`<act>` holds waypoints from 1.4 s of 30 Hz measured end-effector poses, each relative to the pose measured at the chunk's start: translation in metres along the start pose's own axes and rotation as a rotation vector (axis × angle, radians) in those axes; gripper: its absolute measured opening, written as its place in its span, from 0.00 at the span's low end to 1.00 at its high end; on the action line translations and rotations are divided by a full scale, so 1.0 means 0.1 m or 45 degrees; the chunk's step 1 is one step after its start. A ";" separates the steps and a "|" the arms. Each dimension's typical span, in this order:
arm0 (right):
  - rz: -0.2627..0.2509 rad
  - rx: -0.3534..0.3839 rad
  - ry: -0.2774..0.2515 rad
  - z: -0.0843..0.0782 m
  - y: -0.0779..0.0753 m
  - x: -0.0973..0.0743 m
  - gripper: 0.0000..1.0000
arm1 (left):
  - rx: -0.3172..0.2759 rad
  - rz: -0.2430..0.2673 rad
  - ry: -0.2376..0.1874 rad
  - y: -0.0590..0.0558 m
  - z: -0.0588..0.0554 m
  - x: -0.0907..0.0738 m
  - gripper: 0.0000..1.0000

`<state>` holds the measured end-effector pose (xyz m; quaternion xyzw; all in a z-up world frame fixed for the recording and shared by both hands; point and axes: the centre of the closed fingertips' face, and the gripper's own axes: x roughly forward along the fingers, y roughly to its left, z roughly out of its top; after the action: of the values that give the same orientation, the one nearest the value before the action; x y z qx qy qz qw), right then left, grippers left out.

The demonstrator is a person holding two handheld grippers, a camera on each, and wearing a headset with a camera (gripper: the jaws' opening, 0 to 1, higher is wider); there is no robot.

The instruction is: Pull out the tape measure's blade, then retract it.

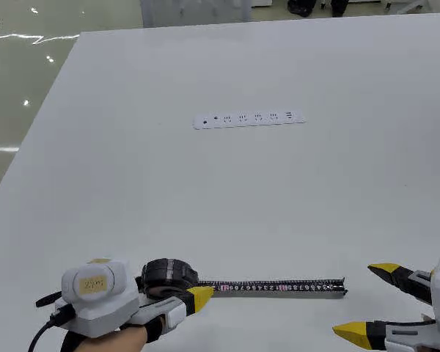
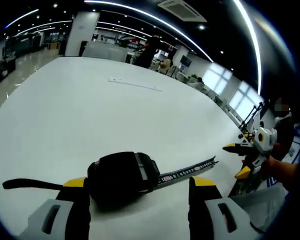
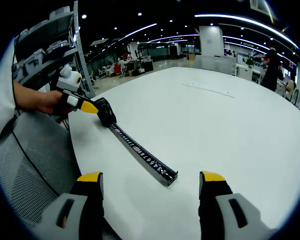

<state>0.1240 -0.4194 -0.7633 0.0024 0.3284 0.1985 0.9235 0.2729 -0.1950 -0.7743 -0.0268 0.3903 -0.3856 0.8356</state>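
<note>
The left claw point(image 2: 138, 182) sits low at the near edge of the white table point(image 1: 242, 191). Its two yellow-tipped jaws stand wide apart on either side of the tape measure point(image 2: 121, 176). In the left gripper view the black case lies close against one jaw, and a clear gap of bare table separates it from the other. The claw brackets the case and is not clamped on it. A thin black strap point(image 2: 25, 184) trails from the case across the table, past the jaw on that side.

The blade point(image 1: 279, 286) is pulled out of the case and lies flat along the near edge, its printed numbers facing up. It runs toward the right claw point(image 1: 367, 301). That claw is spread wide and holds nothing. In the right gripper view the blade's hooked end point(image 3: 171, 176) lies on the table just ahead of the gap between the jaws and touches neither tip.

Farther out, well apart from both claws, a white power strip point(image 1: 249, 118) lies flat near the middle of the table.
</note>
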 end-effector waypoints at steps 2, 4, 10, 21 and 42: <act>0.002 -0.001 -0.001 0.00 0.00 0.01 0.77 | -0.004 0.024 -0.005 0.02 0.00 0.01 0.76; 0.005 -0.002 -0.001 0.00 0.00 0.02 0.76 | -0.008 0.045 -0.013 0.03 0.00 0.01 0.75; 0.017 -0.015 -0.004 0.01 0.01 0.04 0.71 | -0.007 0.116 -0.024 0.07 0.00 0.03 0.70; 0.024 -0.036 -0.010 0.00 -0.02 0.07 0.64 | -0.018 0.187 -0.009 0.15 -0.03 0.08 0.64; 0.013 -0.044 -0.009 0.01 -0.09 0.09 0.64 | -0.020 0.263 -0.025 0.22 -0.04 0.11 0.60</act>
<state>0.1342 -0.4245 -0.7687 -0.0113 0.3215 0.2088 0.9235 0.2883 -0.1863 -0.7915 0.0031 0.3858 -0.2941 0.8745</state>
